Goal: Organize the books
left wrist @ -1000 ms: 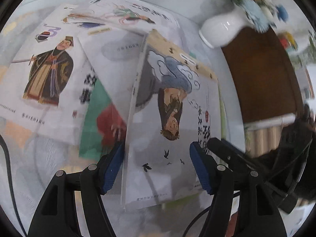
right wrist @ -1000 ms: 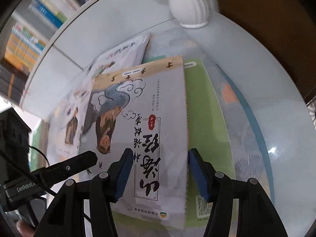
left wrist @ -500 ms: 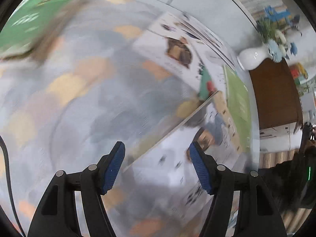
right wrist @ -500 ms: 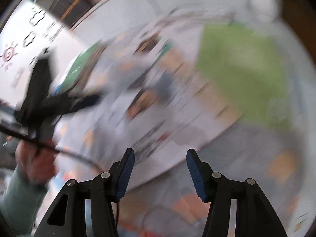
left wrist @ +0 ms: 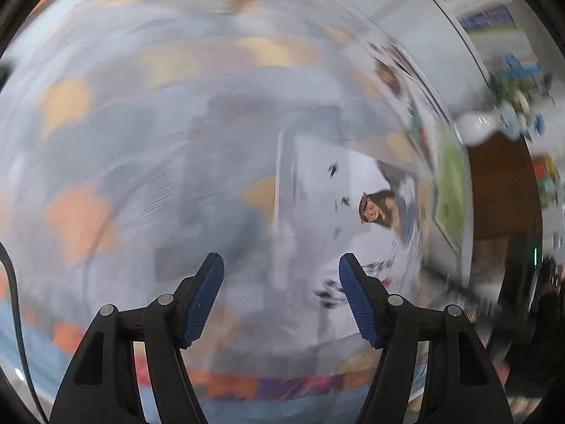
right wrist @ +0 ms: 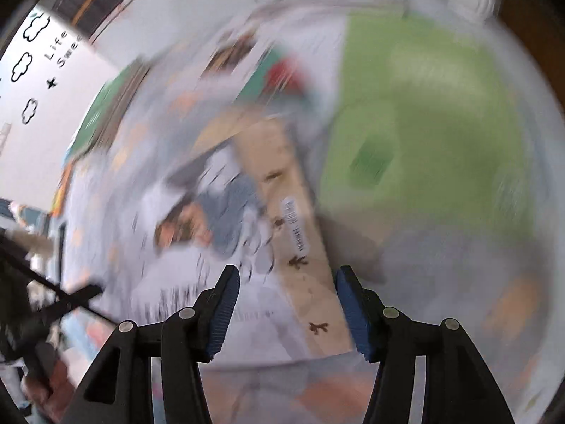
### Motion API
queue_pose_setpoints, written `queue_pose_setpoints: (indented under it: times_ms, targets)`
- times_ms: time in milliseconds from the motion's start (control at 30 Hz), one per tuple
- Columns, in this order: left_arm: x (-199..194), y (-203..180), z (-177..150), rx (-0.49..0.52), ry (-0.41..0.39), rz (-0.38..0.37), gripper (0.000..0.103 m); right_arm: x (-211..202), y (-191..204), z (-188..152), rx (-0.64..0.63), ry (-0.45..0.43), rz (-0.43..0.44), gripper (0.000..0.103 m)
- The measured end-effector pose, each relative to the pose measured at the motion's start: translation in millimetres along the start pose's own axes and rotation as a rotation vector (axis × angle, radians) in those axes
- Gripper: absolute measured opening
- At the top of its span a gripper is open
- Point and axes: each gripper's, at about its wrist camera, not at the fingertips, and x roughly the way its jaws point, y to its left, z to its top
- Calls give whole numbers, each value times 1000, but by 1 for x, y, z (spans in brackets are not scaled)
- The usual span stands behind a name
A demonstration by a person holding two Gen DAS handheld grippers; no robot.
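Grey-white book sits mid-frame below my right gripper, jaws spread and empty, needing alignment before pinching.

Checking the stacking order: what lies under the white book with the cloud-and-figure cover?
Beside the white book a green book shows; blur hides whether it runs underneath. Whatever the cover hides cannot be seen.

A round surface under a grey cloth with orange patches carries scattered books: a white picture book lies flat near centre, a green book at two o'clock, a white vase near the three o'clock edge.
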Motion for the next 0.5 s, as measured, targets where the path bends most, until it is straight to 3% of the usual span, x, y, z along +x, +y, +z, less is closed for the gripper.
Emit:
queue_pose_setpoints:
  times_ms: [67, 133, 200, 333, 433, 500]
  targets:
    - [-14, 21, -11, -48, -37, 57, 68, 14, 42, -32, -114, 95, 95, 57]
    - [-32, 41, -21, -88, -70, 61, 68, 15, 86, -57, -324, 160, 138, 50]
    - [-50, 61, -32, -162, -120, 55, 68, -1, 99, -59, -427, 88, 117, 50]
    - [-50, 77, -53, -222, -110, -11, 68, -4, 81, -4, -369, -35, 37, 50]
    - [-34, 63, -64, -218, -99, -40, 68, 18, 76, 36, -326, -26, 41, 50]
    - [-29, 55, -64, -201, -111, -32, 68, 42, 83, 49, -331, 26, 28, 50]
